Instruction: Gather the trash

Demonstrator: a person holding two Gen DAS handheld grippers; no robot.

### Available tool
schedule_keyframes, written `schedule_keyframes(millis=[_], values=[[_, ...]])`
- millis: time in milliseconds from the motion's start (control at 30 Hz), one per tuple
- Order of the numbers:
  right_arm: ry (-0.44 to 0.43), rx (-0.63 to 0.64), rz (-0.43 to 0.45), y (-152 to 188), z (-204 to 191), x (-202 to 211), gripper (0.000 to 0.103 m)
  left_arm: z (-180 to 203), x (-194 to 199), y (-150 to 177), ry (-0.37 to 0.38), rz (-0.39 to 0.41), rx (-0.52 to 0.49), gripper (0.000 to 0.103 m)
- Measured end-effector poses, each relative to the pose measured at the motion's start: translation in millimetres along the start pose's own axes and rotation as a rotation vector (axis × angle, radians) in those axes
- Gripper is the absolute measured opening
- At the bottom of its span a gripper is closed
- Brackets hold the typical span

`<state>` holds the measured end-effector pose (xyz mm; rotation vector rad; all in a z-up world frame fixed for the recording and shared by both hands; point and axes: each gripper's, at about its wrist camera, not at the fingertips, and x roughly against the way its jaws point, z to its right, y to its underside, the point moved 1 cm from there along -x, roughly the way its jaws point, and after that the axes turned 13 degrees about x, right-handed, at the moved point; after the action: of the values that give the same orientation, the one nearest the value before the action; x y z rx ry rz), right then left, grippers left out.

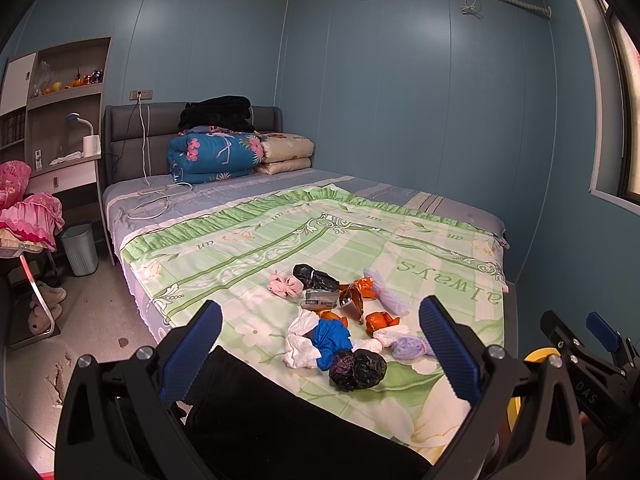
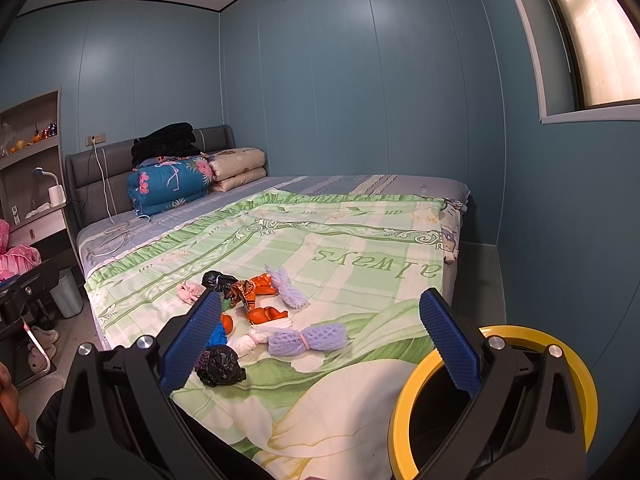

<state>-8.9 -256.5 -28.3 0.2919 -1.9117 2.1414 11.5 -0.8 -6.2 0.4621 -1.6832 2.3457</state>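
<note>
While both the left gripper [image 1: 320,344] and right gripper [image 2: 320,338] are held spread wide with nothing gripped, the trash pile [image 1: 340,328] is left scattered on the green bedspread [image 1: 248,252], with a yellow-rimmed bin [image 2: 404,412] parked just beside the bed.

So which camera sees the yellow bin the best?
The right wrist view. There the yellow-rimmed bin shows nearly its whole round rim and dark inside, low on the right beside the bed. The left wrist view catches only a sliver of the rim behind the gripper frames.

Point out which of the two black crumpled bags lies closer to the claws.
The black bag at the pile's near edge, beside the blue wad; the other black bag lies at the far side.
</note>
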Motion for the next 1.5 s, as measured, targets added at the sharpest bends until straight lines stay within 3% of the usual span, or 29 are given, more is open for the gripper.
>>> schedule_keyframes(millis=[1167, 1500], values=[[0.001, -0.001, -0.007, 5, -1, -1, 0.095, -8, -3, 11, -0.007, -0.01, 0.008, 0.095], [0.007, 0.013, -0.035, 13, -3, -20, 0.095, -19, -28, 0, -0.006, -0.051, 0.007, 0.095]])
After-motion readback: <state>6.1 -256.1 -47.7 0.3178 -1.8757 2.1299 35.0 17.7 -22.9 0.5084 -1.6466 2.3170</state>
